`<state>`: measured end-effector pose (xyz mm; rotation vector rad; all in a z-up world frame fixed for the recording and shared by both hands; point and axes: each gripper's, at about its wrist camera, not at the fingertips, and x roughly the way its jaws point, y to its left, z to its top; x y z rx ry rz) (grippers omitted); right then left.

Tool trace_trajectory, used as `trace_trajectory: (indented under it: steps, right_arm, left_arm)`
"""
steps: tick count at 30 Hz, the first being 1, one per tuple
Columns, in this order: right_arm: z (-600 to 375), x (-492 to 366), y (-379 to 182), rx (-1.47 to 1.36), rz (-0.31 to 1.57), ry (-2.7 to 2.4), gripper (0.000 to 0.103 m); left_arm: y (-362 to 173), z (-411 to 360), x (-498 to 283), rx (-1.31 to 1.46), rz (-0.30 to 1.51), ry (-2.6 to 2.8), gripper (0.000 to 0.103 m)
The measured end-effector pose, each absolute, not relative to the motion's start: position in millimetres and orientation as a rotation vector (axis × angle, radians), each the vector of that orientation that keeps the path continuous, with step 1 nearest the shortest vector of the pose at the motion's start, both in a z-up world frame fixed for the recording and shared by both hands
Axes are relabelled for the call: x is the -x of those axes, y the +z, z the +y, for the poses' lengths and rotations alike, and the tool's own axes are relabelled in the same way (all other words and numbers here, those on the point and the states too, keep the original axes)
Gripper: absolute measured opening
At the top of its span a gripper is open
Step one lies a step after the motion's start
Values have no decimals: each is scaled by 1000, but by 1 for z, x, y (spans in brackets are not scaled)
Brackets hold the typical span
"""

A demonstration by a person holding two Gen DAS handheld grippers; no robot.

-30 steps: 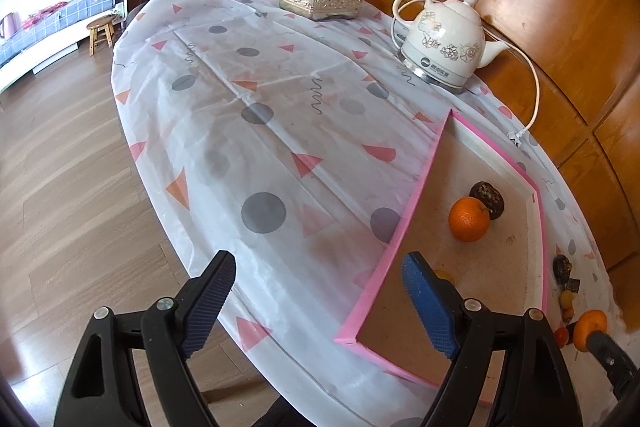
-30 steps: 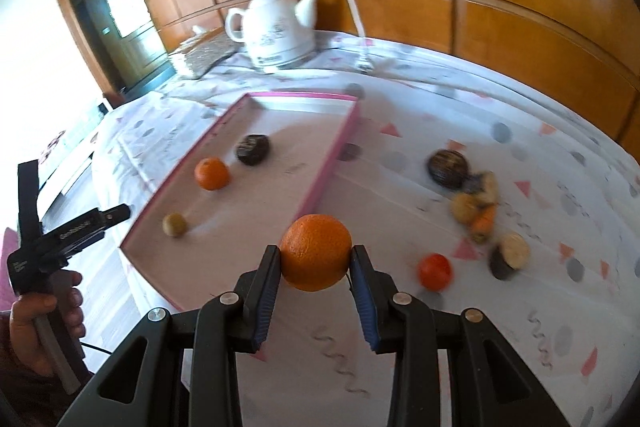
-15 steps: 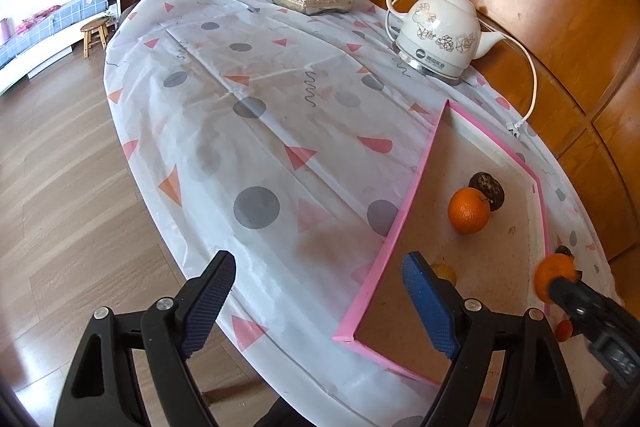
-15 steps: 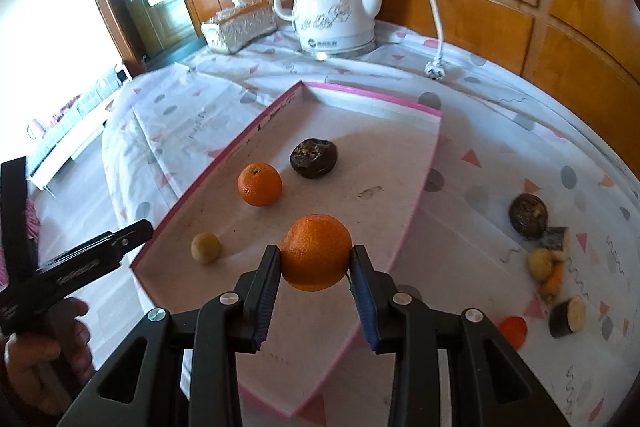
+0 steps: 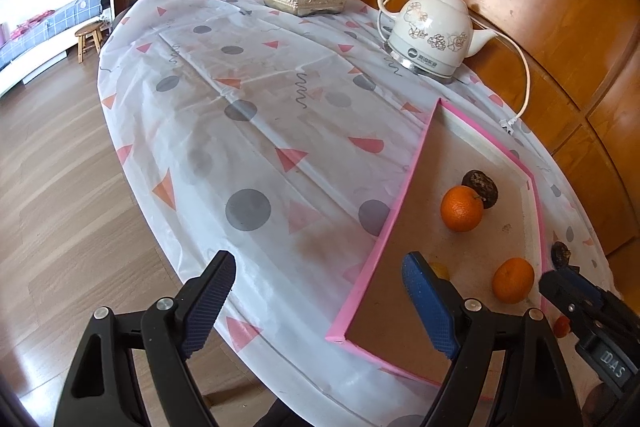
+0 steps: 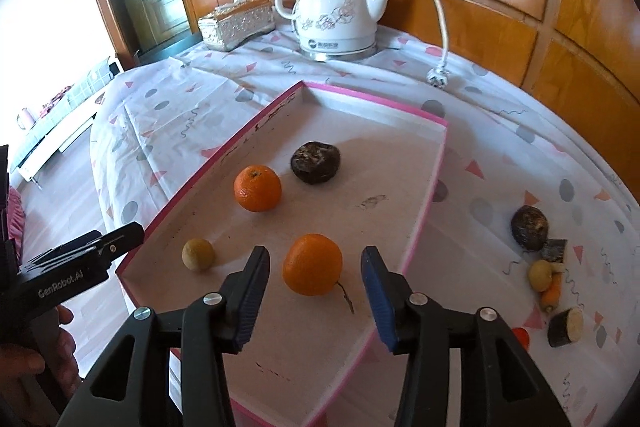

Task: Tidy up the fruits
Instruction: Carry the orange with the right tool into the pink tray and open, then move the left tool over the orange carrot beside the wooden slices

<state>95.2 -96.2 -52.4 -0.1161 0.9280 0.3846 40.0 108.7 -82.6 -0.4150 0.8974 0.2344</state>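
1. Right claw [image 6: 314, 301]: jaws now spread wide and empty, after clamping the near orange [image 6: 313, 264] half a second ago.
2. Near orange: released, resting on the floor of the pink-edged tray [image 6: 424, 211] between the two open fingers, touching neither. One more fruit delivered, by the look of it; next pick probably from the loose pile.
3. Further ahead in the tray: a second orange [image 6: 257, 188] ahead and left, a dark wrinkled fruit [image 6: 315, 162] just beyond it, a small yellowish fruit [image 6: 198, 254] left of the left finger.
4. Right of the claw, outside the tray on the tabletop [image 6: 500, 131]: loose pile [image 6: 540, 267] of a dark fruit, small yellow and orange pieces and a cut stub, not yet sorted.
5. Left claw [image 5: 320, 303]: wide open, holding nothing, hovering over the tabletop edge beside the tray's near corner.
6. Far beyond: white kettle [image 6: 334, 15] and tissue box [image 6: 236, 23].
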Motion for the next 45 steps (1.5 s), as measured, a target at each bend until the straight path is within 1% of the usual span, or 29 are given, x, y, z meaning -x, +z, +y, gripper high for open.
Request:
trace_trajectory:
  steps: [18,27,39,42,45]
  right_arm:
    - [-171,-65,-32,168,894,227,48]
    - [-244,-59,-32,217,926,53,48]
    - [-354,-54,-39,200,982,-183,48]
    - [-385,-54,-46,182,1007,-255,48]
    - [-418,-52,-52,101,1023,-337,48]
  left_arm:
    - [-71,93,-35,385,885,175,86]
    - [-68,87,-35,364,883,165,86]
    - [-66,73,-40,316,892,162,86]
    - [-63,69,-42,300,891,156,86]
    - [-58,60,-45,281,888,133,86]
